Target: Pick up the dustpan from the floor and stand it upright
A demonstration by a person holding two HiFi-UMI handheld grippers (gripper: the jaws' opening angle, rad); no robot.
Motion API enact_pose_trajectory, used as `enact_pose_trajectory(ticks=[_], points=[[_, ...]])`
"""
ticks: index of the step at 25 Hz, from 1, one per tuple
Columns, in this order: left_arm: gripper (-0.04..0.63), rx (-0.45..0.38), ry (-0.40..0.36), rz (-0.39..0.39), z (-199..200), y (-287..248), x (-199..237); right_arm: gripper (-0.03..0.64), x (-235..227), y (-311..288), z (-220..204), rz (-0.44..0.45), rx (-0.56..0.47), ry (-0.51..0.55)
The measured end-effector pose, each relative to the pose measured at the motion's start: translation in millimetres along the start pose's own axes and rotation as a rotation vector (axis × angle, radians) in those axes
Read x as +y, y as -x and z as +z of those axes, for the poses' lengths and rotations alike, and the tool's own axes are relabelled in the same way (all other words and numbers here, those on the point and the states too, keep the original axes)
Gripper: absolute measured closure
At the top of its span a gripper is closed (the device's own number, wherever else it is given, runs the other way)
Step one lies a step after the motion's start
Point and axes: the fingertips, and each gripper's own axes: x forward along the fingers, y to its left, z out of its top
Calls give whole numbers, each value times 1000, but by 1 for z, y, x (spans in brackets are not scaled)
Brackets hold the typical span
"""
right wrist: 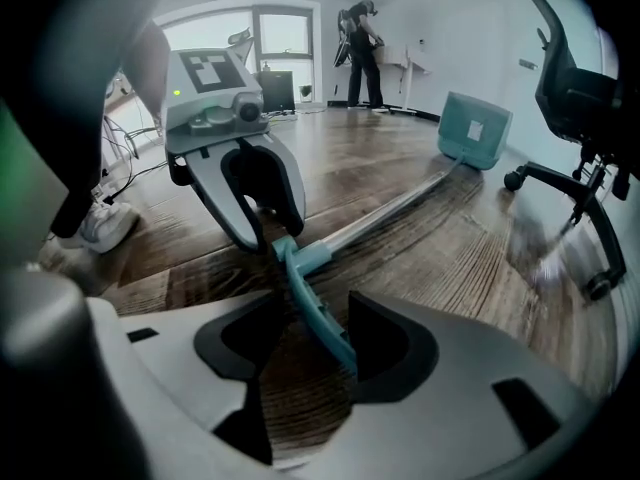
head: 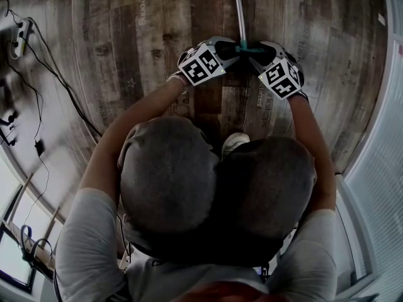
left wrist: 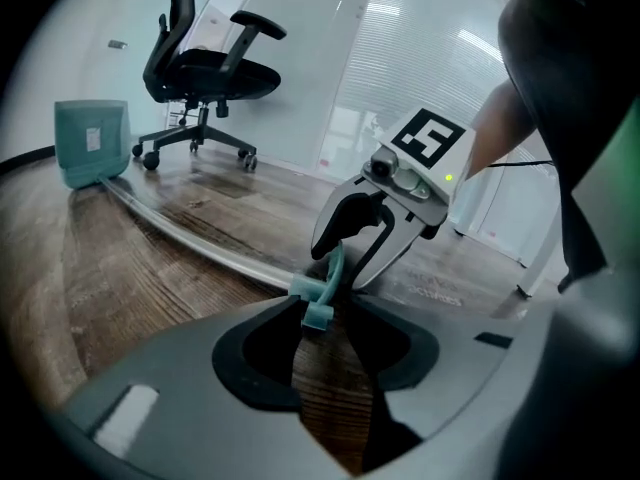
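Note:
The dustpan lies flat on the wood floor, its teal pan (left wrist: 92, 143) (right wrist: 474, 128) at the far end of a long metal pole (head: 239, 11) (left wrist: 190, 233) (right wrist: 385, 213). The pole ends in a teal handle grip (head: 242, 45) (left wrist: 318, 293) (right wrist: 318, 303). Both grippers meet at this grip from opposite sides. My left gripper (head: 234, 48) (left wrist: 318, 318) (right wrist: 272, 243) stands open with the grip's tip at its fingertips. The right gripper (head: 253, 49) (right wrist: 310, 313) (left wrist: 342, 268) is open around the grip, which lies along one jaw with floor showing beside it.
A black office chair (left wrist: 205, 68) (right wrist: 575, 98) stands near the pan, by a glass wall. A power strip and cables (head: 19, 36) lie at the left. My white shoe (head: 236, 142) (right wrist: 100, 223) is just behind the grippers. A person (right wrist: 358, 53) stands far off.

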Motion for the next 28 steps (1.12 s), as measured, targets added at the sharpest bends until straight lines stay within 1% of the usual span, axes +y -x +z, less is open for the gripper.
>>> enact_pose_trajectory(ticks=[3, 5, 7, 10, 14, 21, 28], points=[[463, 39, -12, 13, -9, -2, 0, 429, 0, -3, 1, -10, 14, 7], [465, 60, -24, 8, -10, -5, -3, 460, 3, -5, 1, -8, 24, 28], [472, 75, -25, 5, -12, -7, -3, 468, 6, -6, 2, -2, 32, 44], [520, 86, -26, 11, -13, -5, 0, 477, 9, -6, 2, 15, 36, 50], [523, 88, -25, 3, -14, -2, -1, 479, 11, -6, 4, 33, 33, 36], [523, 54, -46, -19, -7, 12, -2, 480, 14, 3, 17, 44, -19, 25], [523, -26, -52, -56, 31, 42, 4, 480, 4, 30, 47, 88, -78, -13]])
